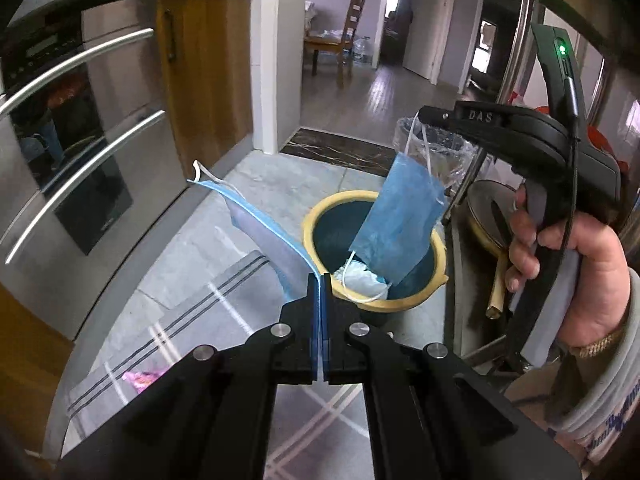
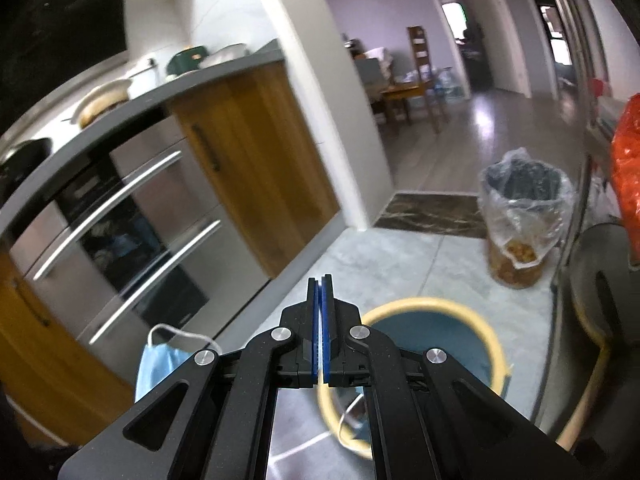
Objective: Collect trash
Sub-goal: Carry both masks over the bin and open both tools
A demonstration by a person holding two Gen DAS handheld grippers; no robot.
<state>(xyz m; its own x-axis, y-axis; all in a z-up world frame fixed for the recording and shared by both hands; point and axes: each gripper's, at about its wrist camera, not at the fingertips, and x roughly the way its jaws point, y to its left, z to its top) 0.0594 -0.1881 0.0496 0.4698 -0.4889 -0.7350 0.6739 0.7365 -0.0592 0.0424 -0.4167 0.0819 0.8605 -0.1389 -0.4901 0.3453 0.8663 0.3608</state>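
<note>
Trash is partly in: one white mask (image 1: 366, 284) lies in the round yellow-rimmed bin (image 1: 430, 240), while the left gripper (image 1: 319, 280) fingers pinch a blue paper mask (image 1: 260, 228) and the right gripper (image 1: 424, 114) fingers pinch another mask's (image 1: 400, 216) ear loop above the bin, both not yet dropped.

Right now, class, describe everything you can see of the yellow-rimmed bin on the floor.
The bin is round, with a thick yellow rim and dark teal inner wall, plastic by the look. It stands upright and open on the grey tiled floor, beside a clear-bagged basket. A crumpled white mask lies inside, its loop over the rim. A blue mask hangs above it from the right gripper, apparently not touching it.
</note>
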